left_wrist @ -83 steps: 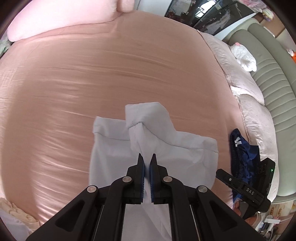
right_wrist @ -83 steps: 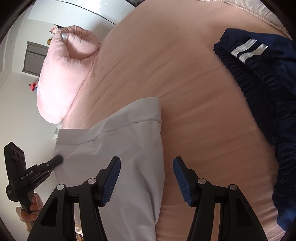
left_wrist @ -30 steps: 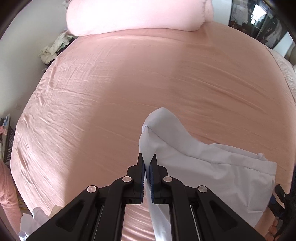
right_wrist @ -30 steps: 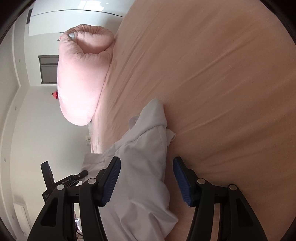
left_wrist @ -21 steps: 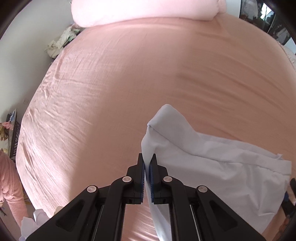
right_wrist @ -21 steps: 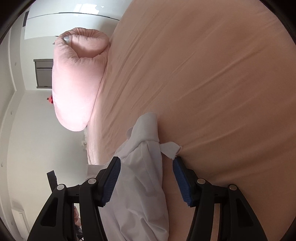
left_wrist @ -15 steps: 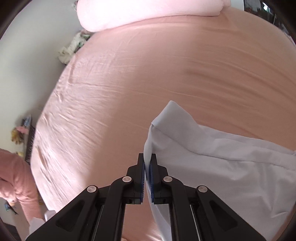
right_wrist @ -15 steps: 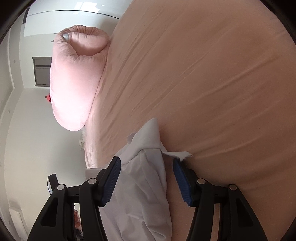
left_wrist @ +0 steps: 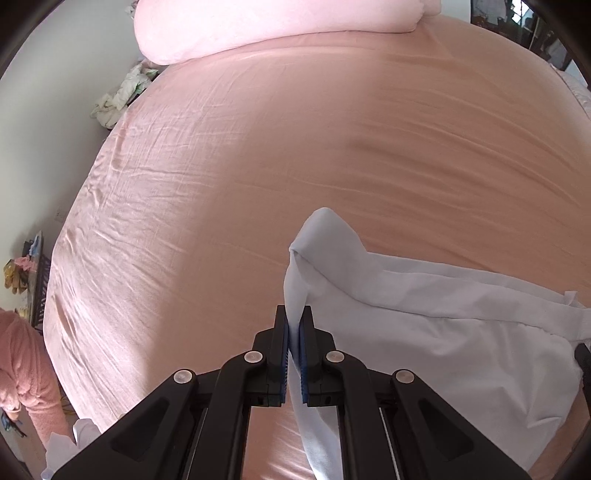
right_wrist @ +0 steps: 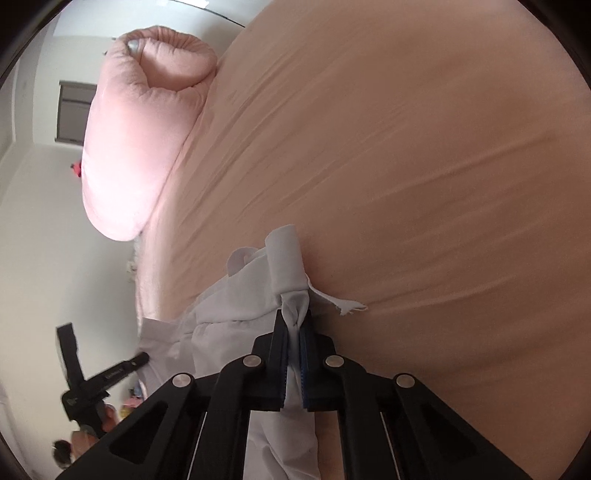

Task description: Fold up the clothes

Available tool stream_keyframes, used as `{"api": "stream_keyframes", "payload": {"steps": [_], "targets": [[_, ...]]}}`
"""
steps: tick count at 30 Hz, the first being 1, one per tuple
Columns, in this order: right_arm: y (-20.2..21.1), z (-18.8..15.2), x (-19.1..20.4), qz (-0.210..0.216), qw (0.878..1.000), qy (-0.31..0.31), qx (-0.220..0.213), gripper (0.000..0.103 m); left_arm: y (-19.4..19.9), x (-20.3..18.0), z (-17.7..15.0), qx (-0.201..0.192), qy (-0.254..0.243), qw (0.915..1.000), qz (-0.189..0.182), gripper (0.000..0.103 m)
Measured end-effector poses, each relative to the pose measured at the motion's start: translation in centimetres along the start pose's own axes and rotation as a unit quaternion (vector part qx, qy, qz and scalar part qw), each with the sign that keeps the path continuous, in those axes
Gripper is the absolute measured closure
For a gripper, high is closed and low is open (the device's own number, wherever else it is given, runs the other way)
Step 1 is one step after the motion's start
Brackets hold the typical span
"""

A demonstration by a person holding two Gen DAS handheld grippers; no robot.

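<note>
A pale grey-white garment [left_wrist: 424, 332] lies on the pink bed sheet [left_wrist: 258, 166], spread to the right in the left wrist view. My left gripper [left_wrist: 294, 325] is shut on one upper corner of it, and the cloth stands up in a peak just past the fingertips. In the right wrist view the same garment [right_wrist: 236, 314] is bunched, with a loose strap end lying to the right on the sheet. My right gripper [right_wrist: 294, 325] is shut on a pinched fold at the garment's other upper corner. The left-hand tool [right_wrist: 92, 384] shows at the lower left there.
A long pink pillow [left_wrist: 280, 26] lies along the far end of the bed, also seen as the pink pillow [right_wrist: 140, 125] in the right wrist view. Crumpled clothes [left_wrist: 118, 96] sit by the wall off the bed's left edge. A person's pink sleeve [left_wrist: 26, 376] is at the lower left.
My right gripper's jaws, wide apart around the garment's corner before, have closed on it. My left gripper kept its grip and sank a little, and the garment is stretched wider to the right.
</note>
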State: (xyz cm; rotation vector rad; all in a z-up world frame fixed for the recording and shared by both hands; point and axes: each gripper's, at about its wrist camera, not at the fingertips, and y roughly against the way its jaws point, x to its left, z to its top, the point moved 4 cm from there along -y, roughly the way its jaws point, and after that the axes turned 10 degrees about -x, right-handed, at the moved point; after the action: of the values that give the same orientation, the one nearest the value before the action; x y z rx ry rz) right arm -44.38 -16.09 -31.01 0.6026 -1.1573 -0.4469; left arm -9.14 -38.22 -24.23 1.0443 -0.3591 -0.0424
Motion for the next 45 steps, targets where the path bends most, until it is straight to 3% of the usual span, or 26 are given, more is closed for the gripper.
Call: {"api": "stream_keyframes", "payload": {"steps": [12,21,30,36,38,39,40,41,42,43,44,45], "targets": [[6.0,1.8,3.4,-0.083,0.985,0.135,-0.075,0.101,1.9,-1.9,0.5,-0.016,-0.002,0.9984,-0.055,0.099],[11.5,5.0,-0.4,-0.110,0.982,0.088,-0.128,0.101,3.7,-5.9,2.3,-0.056,0.001,0.9922,-0.112,0.099],[13.9,7.6,-0.1,-0.143,0.969,0.114,-0.165,0.101,5.2,-9.5,5.0,-0.104,0.027,0.9803,-0.166,0.099],[13.2,8.1,0.1,-0.155,0.967,0.127,-0.157,0.101,3.2,-10.0,5.7,-0.060,0.068,0.9775,-0.190,0.099],[12.9,7.7,0.2,-0.155,0.966,0.141,-0.151,0.101,2.5,-9.9,5.6,-0.029,0.089,0.9722,-0.214,0.097],[12.7,7.6,0.2,-0.159,0.965,0.150,-0.144,0.099,2.2,-9.8,5.6,-0.011,0.100,0.9682,-0.229,0.094],[12.5,7.3,0.3,-0.170,0.963,0.159,-0.136,0.090,2.0,-9.7,5.5,0.005,0.112,0.9629,-0.246,0.090],[12.6,7.2,0.5,-0.178,0.960,0.165,-0.137,0.079,1.8,-9.6,5.3,0.020,0.126,0.9566,-0.262,0.080],[12.6,7.1,0.7,-0.186,0.958,0.171,-0.139,0.050,1.8,-9.4,5.3,0.027,0.138,0.9521,-0.272,0.067],[12.7,7.0,0.9,-0.190,0.956,0.176,-0.140,0.033,1.9,-9.1,5.4,0.026,0.149,0.9496,-0.275,0.060],[12.9,7.0,1.2,-0.183,0.956,0.178,-0.142,0.033,2.0,-8.7,5.4,0.025,0.160,0.9470,-0.277,0.048],[13.1,6.9,1.5,-0.174,0.958,0.179,-0.142,0.033,2.2,-8.5,5.5,0.020,0.167,0.9455,-0.279,0.044]]}}
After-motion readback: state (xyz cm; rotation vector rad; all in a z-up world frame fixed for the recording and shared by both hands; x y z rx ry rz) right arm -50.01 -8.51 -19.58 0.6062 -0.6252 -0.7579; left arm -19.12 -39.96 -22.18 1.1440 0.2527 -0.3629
